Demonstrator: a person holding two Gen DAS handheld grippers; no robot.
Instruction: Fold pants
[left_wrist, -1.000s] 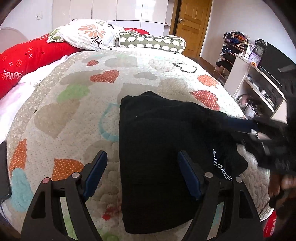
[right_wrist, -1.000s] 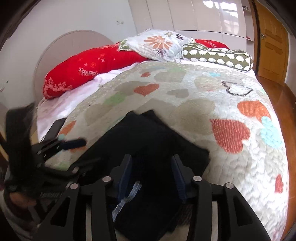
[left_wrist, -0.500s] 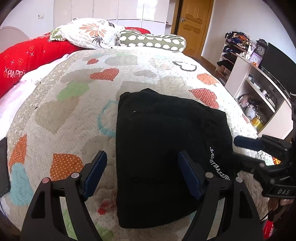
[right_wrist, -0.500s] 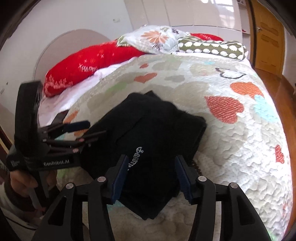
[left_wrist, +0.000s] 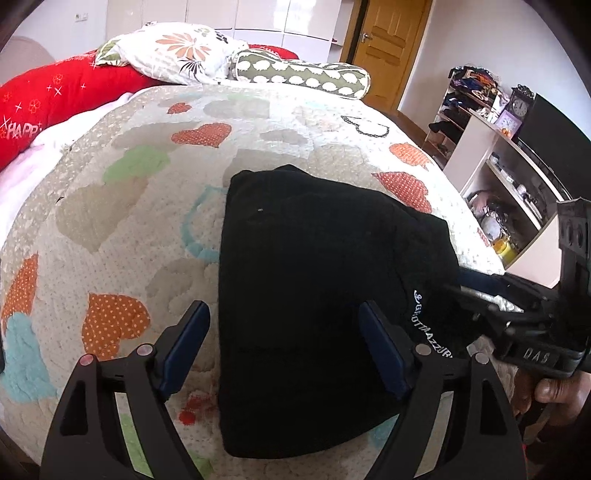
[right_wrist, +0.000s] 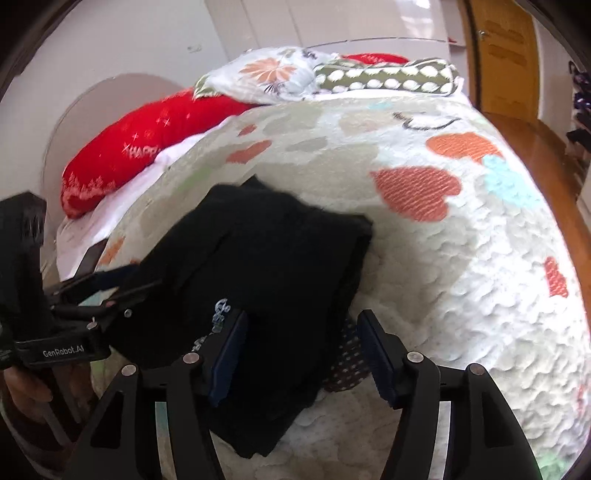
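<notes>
Black pants lie folded into a thick rectangle on the heart-patterned quilt, white lettering near their right edge. My left gripper is open and empty, held just above the near left part of the pants. My right gripper is open and empty over the near right edge of the pants. In the left wrist view the right gripper reaches in from the right, its fingertips at the pants' right edge. The left gripper shows at the left of the right wrist view.
Red, floral and green dotted pillows lie at the head of the bed. A white shelf unit with a clock and clutter stands right of the bed. A wooden door is at the back. A dark flat object lies on the bed's left edge.
My right gripper has opened wider and pulled back off the pants, letting the fold settle flat. The left gripper has stayed open and barely moved.
</notes>
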